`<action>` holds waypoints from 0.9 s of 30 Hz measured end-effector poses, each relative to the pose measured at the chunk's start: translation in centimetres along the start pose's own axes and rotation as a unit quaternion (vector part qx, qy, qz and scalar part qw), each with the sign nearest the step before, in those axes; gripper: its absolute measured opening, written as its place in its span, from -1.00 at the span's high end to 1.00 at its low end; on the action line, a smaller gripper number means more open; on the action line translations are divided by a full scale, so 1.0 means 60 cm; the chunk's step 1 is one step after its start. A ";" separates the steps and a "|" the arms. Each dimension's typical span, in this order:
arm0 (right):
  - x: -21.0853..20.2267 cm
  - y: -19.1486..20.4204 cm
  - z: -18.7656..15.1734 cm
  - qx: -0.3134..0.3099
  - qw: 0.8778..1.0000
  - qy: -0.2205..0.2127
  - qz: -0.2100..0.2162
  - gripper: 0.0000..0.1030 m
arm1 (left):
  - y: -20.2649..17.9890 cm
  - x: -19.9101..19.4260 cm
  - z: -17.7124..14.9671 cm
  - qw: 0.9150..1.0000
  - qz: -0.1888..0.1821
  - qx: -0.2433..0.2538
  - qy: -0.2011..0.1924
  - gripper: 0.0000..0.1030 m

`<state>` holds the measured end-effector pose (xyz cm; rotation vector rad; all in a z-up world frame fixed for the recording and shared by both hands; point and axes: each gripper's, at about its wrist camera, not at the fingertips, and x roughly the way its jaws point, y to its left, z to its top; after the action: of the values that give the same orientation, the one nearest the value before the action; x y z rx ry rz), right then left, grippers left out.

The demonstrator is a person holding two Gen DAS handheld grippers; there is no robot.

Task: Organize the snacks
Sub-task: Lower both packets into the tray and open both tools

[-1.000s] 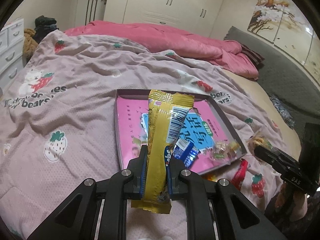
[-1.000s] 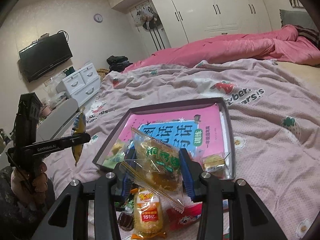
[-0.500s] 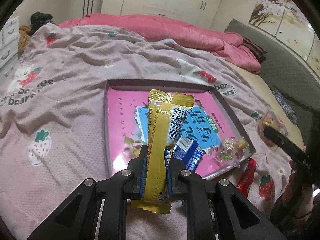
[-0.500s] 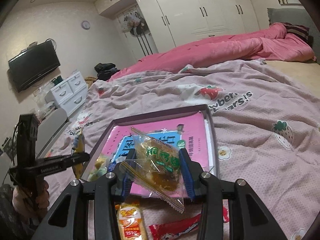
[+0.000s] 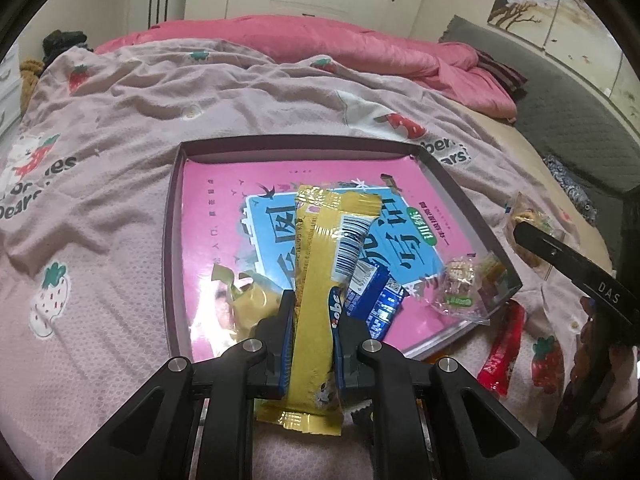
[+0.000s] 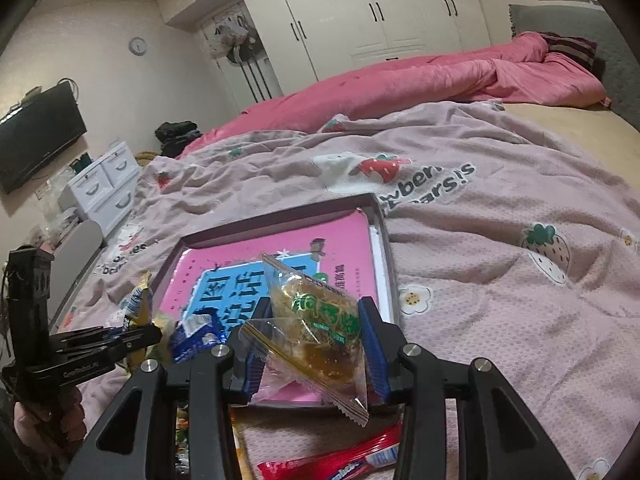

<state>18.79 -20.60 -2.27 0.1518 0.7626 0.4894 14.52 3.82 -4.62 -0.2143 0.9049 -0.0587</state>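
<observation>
Left gripper [image 5: 314, 334], jaws clamped narrowly on a long gold foil snack bar [image 5: 320, 280] that stands upright between the pads, barcode toward the camera, its lower end cut off behind the black fingers; the bar hangs over the near edge of the shallow purple tray [image 5: 170, 240], which lies on the strawberry-print bedspread [image 5: 100, 128]. The tray floor is covered by a glossy pink booklet [image 5: 224, 200], partly hidden by the bar; a crumpled gold wrapper [image 5: 248, 300], a blue foil packet [image 5: 376, 300] and a clear bag of small sweets [image 5: 460, 284] lie along the tray's near edge and right near corner. Right gripper [image 6: 316, 348], jaws part-way apart and pressing on a clear, serrated-edged pastry packet [image 6: 316, 328] with green lettering, over the tray's near edge [image 6: 280, 400]; a red wrapped stick [image 6: 332, 464] lies on the bedspread below, its ends cut off by the gripper frame. Print on all wrappers is too small to read.
</observation>
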 end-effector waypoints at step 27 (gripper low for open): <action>0.066 0.044 -0.027 -0.042 0.998 0.048 0.016 0.14 | 0.009 0.019 0.000 1.000 0.005 -0.002 0.010 0.67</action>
<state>19.13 -16.48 -5.13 0.0633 0.8336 0.5610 15.21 4.16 -5.62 -0.2122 0.9252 -0.0493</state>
